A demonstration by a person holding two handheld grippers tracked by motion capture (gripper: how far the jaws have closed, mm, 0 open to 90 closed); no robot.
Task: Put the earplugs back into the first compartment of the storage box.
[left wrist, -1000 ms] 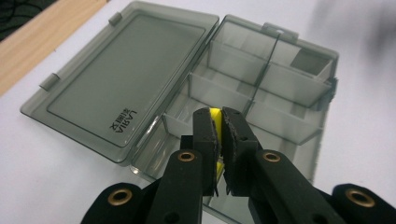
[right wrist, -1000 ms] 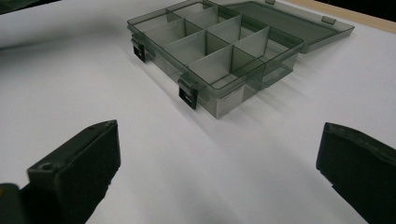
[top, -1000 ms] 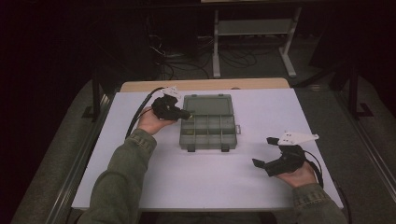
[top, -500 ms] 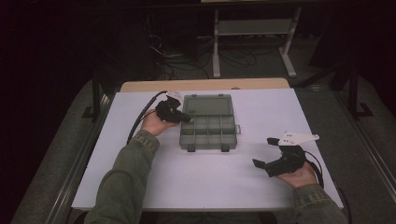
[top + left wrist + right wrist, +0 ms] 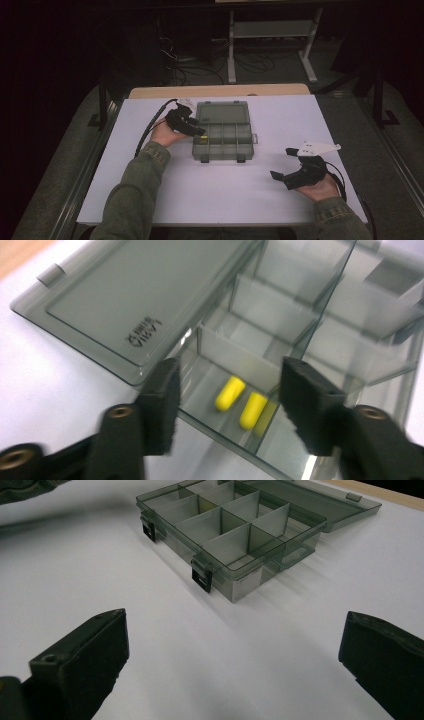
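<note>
White rectangular table top (image 5: pixel 220 195) noted, set over a tan wooden board (image 5: pixel 220 91) showing along the far edge. Dark floor beyond, with tangled black cables (image 5: pixel 200 65) and a grey metal stand (image 5: pixel 270 35). Nothing lying on the white surface between either tool and the box.

Left hand (image 5: pixel 162 135) reached forward in an olive-green sleeve (image 5: pixel 135 195), carrying the left black two-jaw gripper (image 5: pixel 192 129) at the box's left edge, black cable (image 5: pixel 150 125) looping back behind it. In the left gripper view, left black two-jaw gripper (image 5: pixel 227 405) seen with jaws spread apart, nothing between them, poised just above a near corner compartment. Right hand (image 5: pixel 320 187) resting low near the table's right front, well apart from the box, holding the right black two-jaw gripper (image 5: pixel 285 167) topped by a white plate (image 5: pixel 317 148). Right black two-jaw gripper (image 5: pixel 232 665) seen with jaws wide apart, empty, pointed toward the box.

Smoky translucent grey plastic compartment box (image 5: pixel 222 140) found at table centre, toward the far side, lid (image 5: pixel 222 111) folded fully back and lying flat. Interior split by dividers into a grid of compartments. Two black latches (image 5: pixel 202 575) on the front wall, hanging undone. Two small yellow capsule-shaped pieces (image 5: pixel 242 402) lying side by side in the corner compartment below the left tool; a further yellow patch beside them, blurred, reflection or piece not determinable. Moulded lettering (image 5: pixel 142 332) on the lid, unreadable.
</note>
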